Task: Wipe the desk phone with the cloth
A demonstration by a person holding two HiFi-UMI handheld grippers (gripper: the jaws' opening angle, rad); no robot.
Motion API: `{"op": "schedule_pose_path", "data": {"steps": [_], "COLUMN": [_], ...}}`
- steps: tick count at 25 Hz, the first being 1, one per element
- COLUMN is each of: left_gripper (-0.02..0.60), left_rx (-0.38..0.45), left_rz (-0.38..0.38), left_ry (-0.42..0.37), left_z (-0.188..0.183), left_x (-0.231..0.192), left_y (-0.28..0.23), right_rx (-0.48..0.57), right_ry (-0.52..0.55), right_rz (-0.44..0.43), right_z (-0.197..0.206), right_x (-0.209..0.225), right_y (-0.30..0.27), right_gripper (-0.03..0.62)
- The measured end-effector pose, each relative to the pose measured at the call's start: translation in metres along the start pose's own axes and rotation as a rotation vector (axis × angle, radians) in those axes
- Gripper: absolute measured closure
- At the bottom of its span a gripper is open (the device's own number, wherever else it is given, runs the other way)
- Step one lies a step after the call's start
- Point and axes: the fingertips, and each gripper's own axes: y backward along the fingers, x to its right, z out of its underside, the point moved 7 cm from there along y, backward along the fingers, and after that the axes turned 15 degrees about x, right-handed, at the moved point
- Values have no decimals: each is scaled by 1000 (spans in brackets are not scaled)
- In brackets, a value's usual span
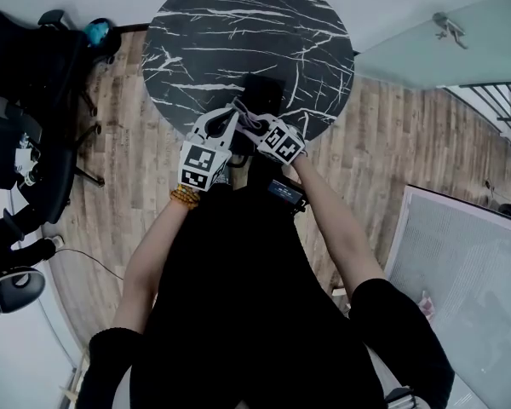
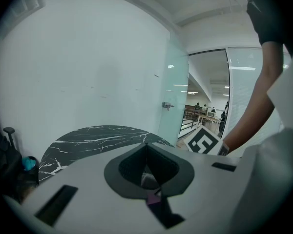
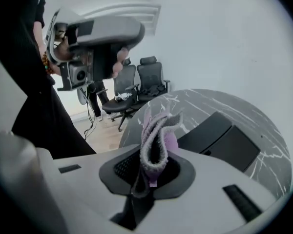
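The right gripper [image 3: 151, 172] was clamped on a folded lilac cloth [image 3: 155, 133]. The black desk phone [image 3: 224, 139] lay just beyond it on the round marble table [image 3: 195, 101]. The left gripper [image 2: 146, 155] hung close by, its jaws pressed together on nothing.

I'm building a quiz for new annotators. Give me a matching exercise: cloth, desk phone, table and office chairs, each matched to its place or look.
1. cloth
2. desk phone
3. table
4. office chairs

A. standing on the wood floor
B. black with white veins
C. between the jaws of the right gripper
D. lying on the table

Pairs: 1-C, 2-D, 3-B, 4-A.
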Motion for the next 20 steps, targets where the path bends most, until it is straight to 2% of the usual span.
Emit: {"op": "schedule_pose_path", "data": {"steps": [3, 8, 20], "left_gripper": [568, 568, 568], "left_rx": [-4, -12, -33], "left_rz": [1, 11, 11], "left_ry": [4, 7, 16], "left_z": [2, 4, 7], "left_x": [0, 4, 6], "left_y": [0, -3, -9], "right_rx": [57, 109, 101], "right_ry": [57, 212, 360], "right_rz": [30, 149, 367], "right_z": [-21, -46, -70], "right_x": [16, 55, 122], "right_y": [12, 33, 62], "right_gripper": [539, 539, 539]}}
